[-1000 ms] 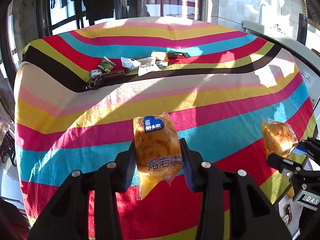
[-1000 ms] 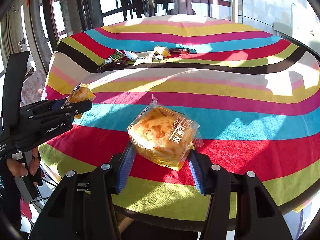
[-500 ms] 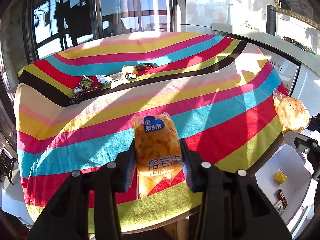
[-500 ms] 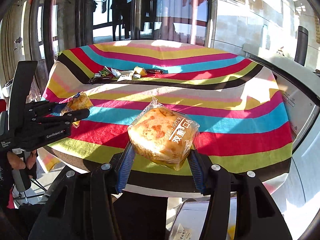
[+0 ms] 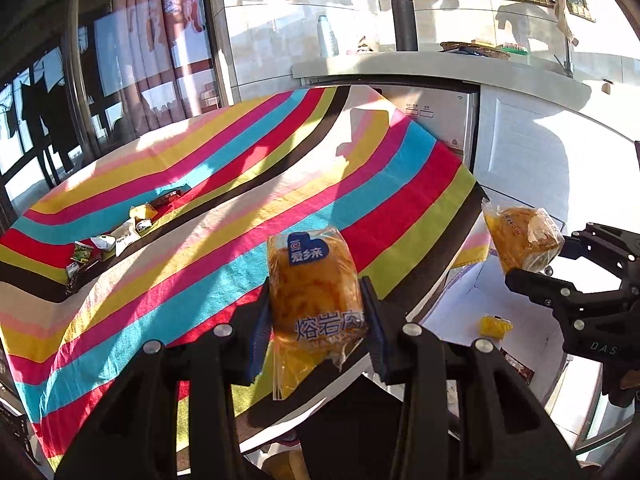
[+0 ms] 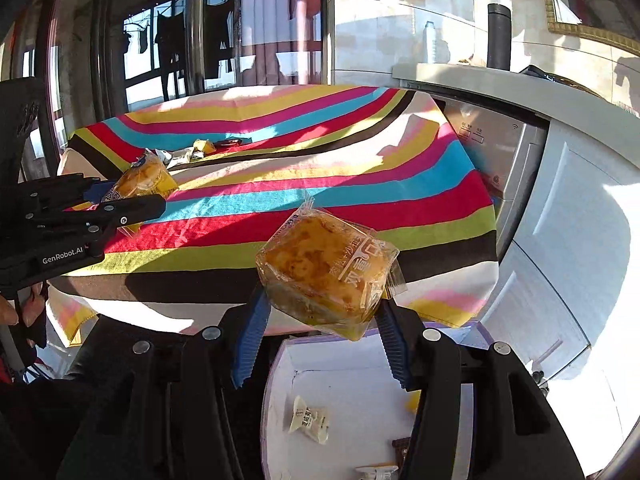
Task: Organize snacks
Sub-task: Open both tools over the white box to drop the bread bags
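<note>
Snacks gripped, both hands

Your left gripper (image 5: pixel 316 312) clamps a blue-label bread pack (image 5: pixel 314 280), held w/ label end up over near edge of striped tablecloth (image 5: pixel 200 216). Your right gripper (image 6: pixel 320 320) clamps a square cake pack (image 6: pixel 326 270) above white box (image 6: pixel 348 380) below table's near right corner. Loose snacks (image 5: pixel 116 240) sit far left.

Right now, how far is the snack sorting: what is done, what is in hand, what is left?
Done: a few small snacks lie in the white box. In hand: the left gripper and right gripper each clamp a wrapped bread. Left: small packets on the striped cloth.
</note>
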A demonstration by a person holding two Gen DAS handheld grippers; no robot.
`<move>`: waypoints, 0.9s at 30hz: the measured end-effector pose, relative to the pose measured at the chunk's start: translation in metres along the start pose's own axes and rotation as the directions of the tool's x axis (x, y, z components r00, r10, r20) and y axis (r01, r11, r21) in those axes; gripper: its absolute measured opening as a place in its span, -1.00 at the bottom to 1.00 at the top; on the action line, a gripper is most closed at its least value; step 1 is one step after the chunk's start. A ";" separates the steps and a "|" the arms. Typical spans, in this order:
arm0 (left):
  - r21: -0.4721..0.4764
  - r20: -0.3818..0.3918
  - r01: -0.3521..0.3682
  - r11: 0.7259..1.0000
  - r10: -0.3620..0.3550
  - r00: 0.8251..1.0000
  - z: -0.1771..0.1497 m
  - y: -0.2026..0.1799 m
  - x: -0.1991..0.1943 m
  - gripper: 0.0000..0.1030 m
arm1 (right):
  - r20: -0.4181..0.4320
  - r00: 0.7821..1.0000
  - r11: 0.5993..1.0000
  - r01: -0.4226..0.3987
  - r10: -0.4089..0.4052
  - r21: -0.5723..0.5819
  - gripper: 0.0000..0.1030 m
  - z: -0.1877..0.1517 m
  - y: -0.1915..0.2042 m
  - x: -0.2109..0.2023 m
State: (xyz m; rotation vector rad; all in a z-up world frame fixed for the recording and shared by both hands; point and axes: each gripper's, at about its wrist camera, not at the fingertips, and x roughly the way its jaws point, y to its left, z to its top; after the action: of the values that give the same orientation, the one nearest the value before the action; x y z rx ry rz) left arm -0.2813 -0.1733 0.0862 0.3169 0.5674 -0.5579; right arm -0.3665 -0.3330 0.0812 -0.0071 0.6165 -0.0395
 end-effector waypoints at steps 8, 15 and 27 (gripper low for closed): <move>0.131 -0.073 0.135 0.982 -0.127 0.989 0.007 -0.075 0.024 -0.21 | -0.027 0.990 0.987 0.139 -0.137 0.082 0.01 -0.029 -0.047 -0.005; 0.181 -0.192 0.280 0.943 -0.245 0.950 -0.005 -0.127 0.053 -0.21 | -0.125 0.974 0.976 0.199 -0.187 0.084 0.01 -0.057 -0.069 0.017; 0.194 -0.259 0.366 0.910 -0.312 0.914 -0.038 -0.153 0.090 0.84 | -0.151 0.979 0.974 0.160 -0.136 0.163 0.59 -0.070 -0.082 0.046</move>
State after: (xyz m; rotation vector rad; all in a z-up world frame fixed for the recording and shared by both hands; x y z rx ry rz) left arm -0.3222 -0.3169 -0.0169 0.5189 0.7825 -0.9430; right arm -0.3722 -0.4167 -0.0008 0.1203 0.7499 -0.2405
